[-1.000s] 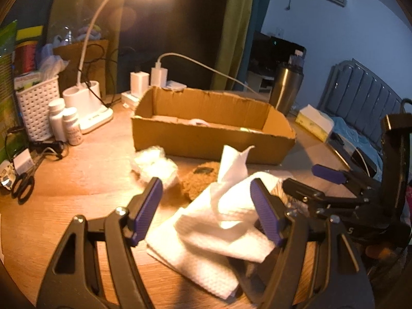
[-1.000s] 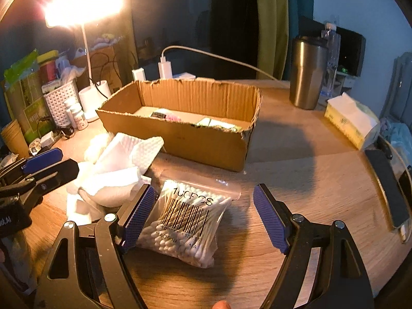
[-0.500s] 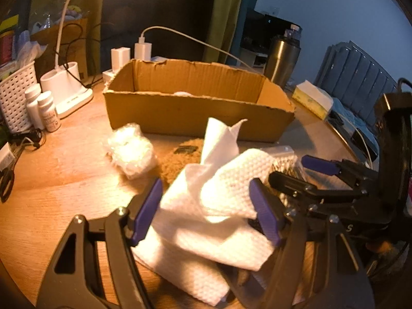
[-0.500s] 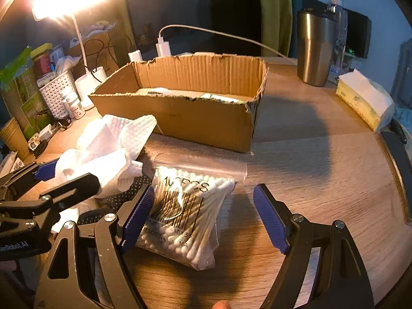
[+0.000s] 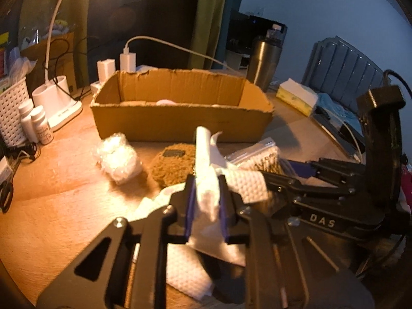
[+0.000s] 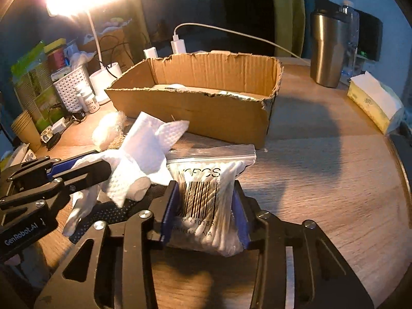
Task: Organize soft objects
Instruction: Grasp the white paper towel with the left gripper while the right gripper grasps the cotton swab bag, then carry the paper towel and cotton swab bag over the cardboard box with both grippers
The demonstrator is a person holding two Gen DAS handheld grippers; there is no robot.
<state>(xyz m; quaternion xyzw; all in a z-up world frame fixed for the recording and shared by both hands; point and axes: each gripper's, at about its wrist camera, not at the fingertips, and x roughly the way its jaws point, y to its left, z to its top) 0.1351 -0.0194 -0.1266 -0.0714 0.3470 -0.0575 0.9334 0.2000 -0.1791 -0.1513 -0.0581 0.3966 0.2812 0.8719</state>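
My left gripper [image 5: 206, 203] is shut on a white paper towel [image 5: 207, 177], bunched between its purple pads; the towel also shows in the right wrist view [image 6: 144, 154]. My right gripper [image 6: 206, 206] is shut on a clear zip bag of cotton swabs [image 6: 208, 195], also seen in the left wrist view [image 5: 260, 157]. An open cardboard box [image 5: 180, 121] stands behind them on the wooden table [image 5: 64, 188]. A brown fuzzy pad [image 5: 172, 164] and a crumpled clear plastic wad [image 5: 117, 158] lie in front of the box.
A desk lamp base [image 5: 59, 103], pill bottles [image 5: 38, 126] and a white basket [image 5: 10, 110] stand at the left. A steel tumbler [image 6: 327, 49] and a tissue pack [image 6: 373, 103] stand at the right. Chargers [image 5: 127, 61] sit behind the box.
Both grippers have closed: the left on the paper towel, the right on the cotton swab bag. The towel is now pulled up into a bunch.
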